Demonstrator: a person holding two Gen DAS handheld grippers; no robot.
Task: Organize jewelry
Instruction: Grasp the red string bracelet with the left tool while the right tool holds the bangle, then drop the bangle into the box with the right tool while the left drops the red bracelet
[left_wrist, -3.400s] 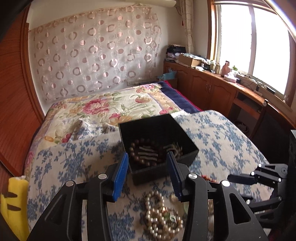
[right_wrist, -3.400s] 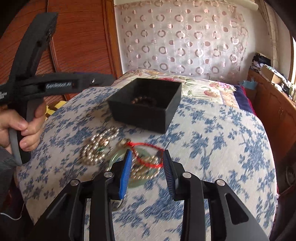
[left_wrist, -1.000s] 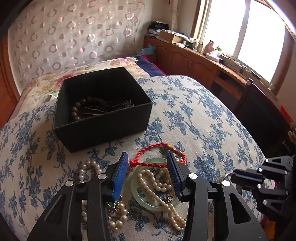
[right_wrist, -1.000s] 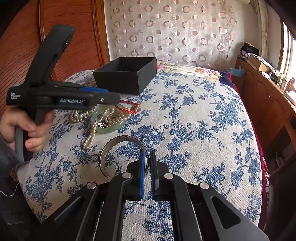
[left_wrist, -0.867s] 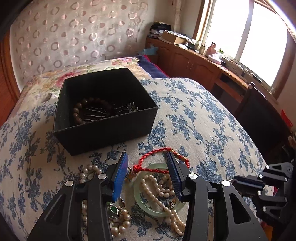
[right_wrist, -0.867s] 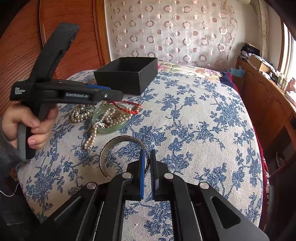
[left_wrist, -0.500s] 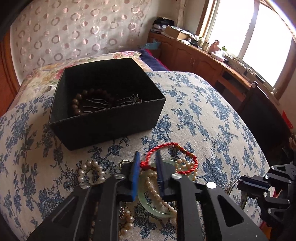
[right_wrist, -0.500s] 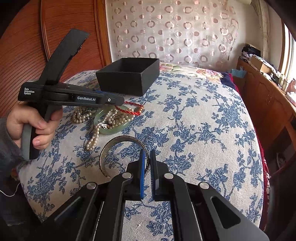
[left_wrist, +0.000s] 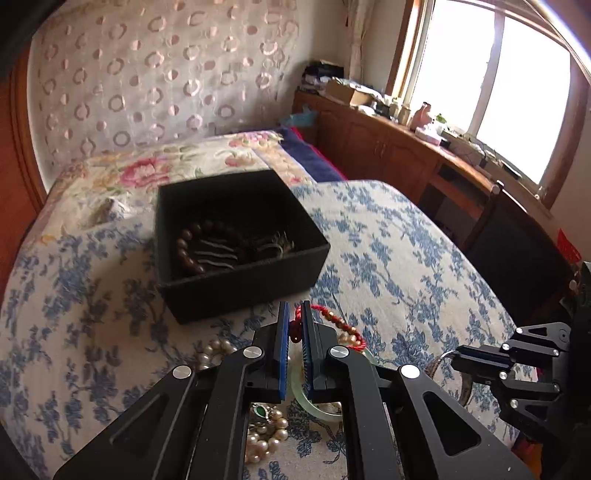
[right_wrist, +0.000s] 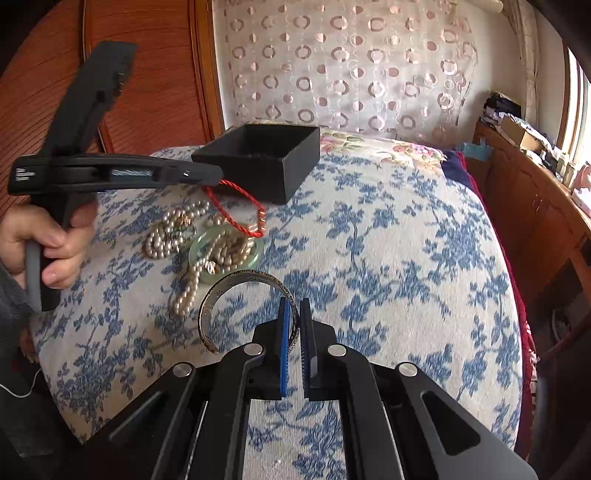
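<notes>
At the bottom centre of the right wrist view, the right gripper (right_wrist: 293, 314) has its jaws clenched on the rim of a silver bangle (right_wrist: 236, 295), which stands up off the bed (right_wrist: 406, 258) exactly as it did a second ago. The left gripper (left_wrist: 294, 325), open over the pile a second ago, has since closed on the knot of the red cord bracelet (left_wrist: 332, 328) and raised it; in the right wrist view the cord hangs from the jaw tips in the upper left, above the green jade ring (right_wrist: 255, 258) and the pearl strands (right_wrist: 173, 232). That likely means the cord is the next piece bound for the black box (left_wrist: 240, 288), which sits just beyond, in mid-frame, already holding a dark bead bracelet (left_wrist: 192, 251) and some hairpins (left_wrist: 221, 256).

The surface is a bed with a blue-flowered cover, soft and rounded. Further back come a floral quilt (left_wrist: 166, 166), a sheer curtain with circles (left_wrist: 147, 92), a wooden cabinet (left_wrist: 388, 147) under a bright window at the upper right.
</notes>
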